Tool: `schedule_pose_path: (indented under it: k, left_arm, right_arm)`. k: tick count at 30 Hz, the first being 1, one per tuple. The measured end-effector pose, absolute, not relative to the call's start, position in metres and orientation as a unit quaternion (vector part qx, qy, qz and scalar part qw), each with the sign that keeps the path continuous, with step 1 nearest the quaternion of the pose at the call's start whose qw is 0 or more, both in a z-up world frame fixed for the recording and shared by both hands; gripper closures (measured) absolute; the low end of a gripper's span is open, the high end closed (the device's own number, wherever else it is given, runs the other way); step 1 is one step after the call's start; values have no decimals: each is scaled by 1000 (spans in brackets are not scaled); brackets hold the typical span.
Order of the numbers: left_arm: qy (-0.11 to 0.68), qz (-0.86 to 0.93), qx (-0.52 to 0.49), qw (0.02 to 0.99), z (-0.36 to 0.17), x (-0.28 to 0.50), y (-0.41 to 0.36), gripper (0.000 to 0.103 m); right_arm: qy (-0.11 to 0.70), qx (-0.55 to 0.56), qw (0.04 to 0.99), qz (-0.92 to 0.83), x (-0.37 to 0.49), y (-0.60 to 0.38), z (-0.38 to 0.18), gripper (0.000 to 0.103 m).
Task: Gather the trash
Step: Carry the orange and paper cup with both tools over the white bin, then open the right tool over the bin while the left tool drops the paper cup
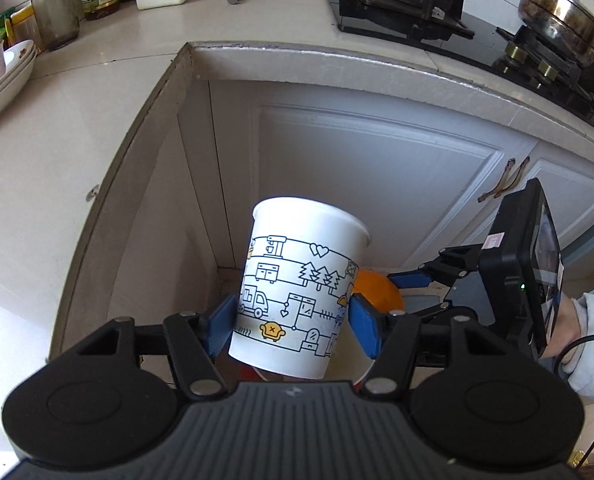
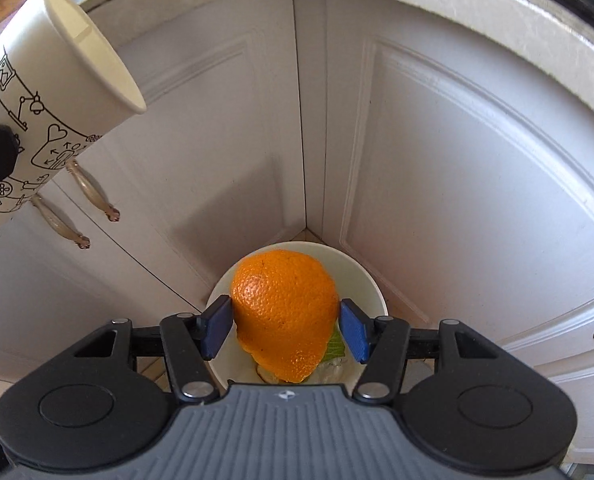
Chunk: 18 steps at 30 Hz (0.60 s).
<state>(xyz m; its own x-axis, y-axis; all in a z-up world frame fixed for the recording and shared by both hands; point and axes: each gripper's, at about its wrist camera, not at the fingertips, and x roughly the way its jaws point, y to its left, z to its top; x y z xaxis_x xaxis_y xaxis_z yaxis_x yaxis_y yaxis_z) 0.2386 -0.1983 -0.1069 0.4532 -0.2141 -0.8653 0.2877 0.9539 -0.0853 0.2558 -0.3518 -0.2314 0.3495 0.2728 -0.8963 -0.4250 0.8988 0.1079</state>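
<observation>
Paper cup (image 1: 297,292) pinched by left gripper (image 1: 293,320), orange peel (image 2: 285,320) by right gripper (image 2: 285,330), above bin rim (image 2: 377,292).

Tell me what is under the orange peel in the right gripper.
Below the orange peel sits a white bin holding a green scrap and pale trash. The peel hides the rest of the bin's contents.

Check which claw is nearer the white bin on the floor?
Right. The right claw, gripping the orange peel, is directly over the white bin. The left claw, holding the paper cup, is off to one side.
</observation>
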Motion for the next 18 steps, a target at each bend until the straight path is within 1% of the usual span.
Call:
schedule_pose_path:
  k: [2,4,6,8,10,13,18]
  left_arm:
    - [506,-141,36,850,-114,244,-201,42]
    - [511,-136,37,848,-120,249,-203,42]
    - [515,-134,35,846,-126,254,-207,42]
    - [518,-136,34,844,-131,258,-209,42]
    - [521,-137,36,842,-136,263,-214,42]
    - [529,-137,34,837,-147,272,-218,42]
    - [542,-138,26,829,-170,284,-226,42]
  right_arm:
    - [532,-65,817,212,260,-353,-240,38]
    - [535,-59,815,215,261,-355,-246,24]
    - [536,-56,814,215,261,-357,-250,18]
    - [537,-53,814,215,260,-362,-249,16]
    - [535,-52,817,210,258,-365,-246,11]
    - [528,-50,823,203,252,-371,-239,7]
    - [511,-59,837,187,238,-379,-224,3]
